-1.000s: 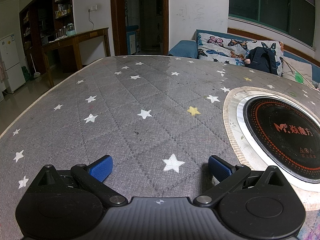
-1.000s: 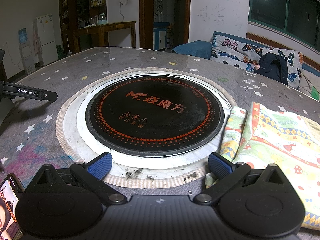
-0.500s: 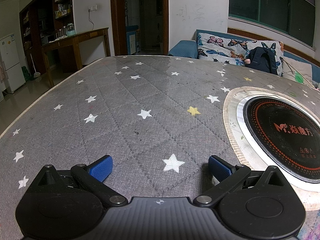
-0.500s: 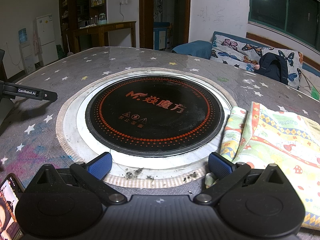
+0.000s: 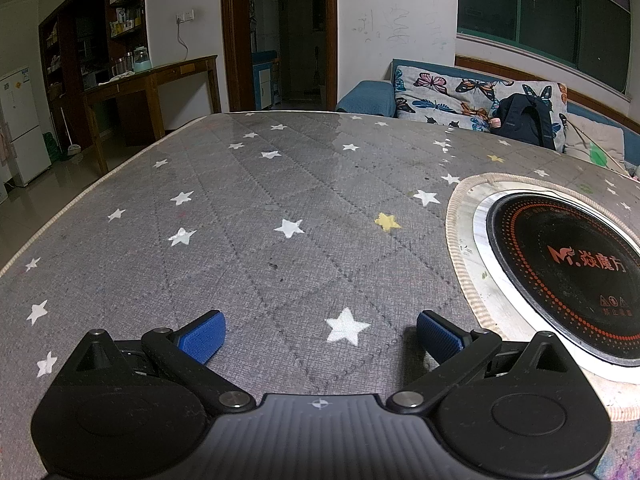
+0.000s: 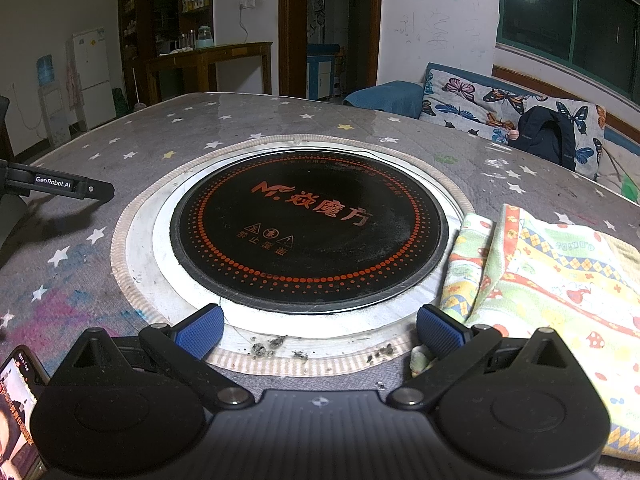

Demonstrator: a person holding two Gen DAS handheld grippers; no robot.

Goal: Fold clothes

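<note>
Fingers apart, both grippers empty

Fingers spread wide on left gripper (image 5: 318, 336) and right gripper (image 6: 320, 332), nothing between. Star-print table cover (image 5: 240, 240) fills frame, round cooktop (image 6: 308, 228) centre, patterned cloth (image 6: 560, 280) lower right, touching right gripper's right finger, phone (image 6: 16, 412) lower left.

Left gripper (image 5: 318, 334) body: matte black plastic, with a ribbed grey-black centre panel bearing a small crosshair mark.
Left gripper fingers (image 5: 202, 336): blue ribbed pads on black linkage arms with silver pivot screws.
Right gripper (image 6: 320, 330): same build, with two round black housings and triangular posts.
Right gripper fingers (image 6: 440, 332): blue textured pads.
</note>
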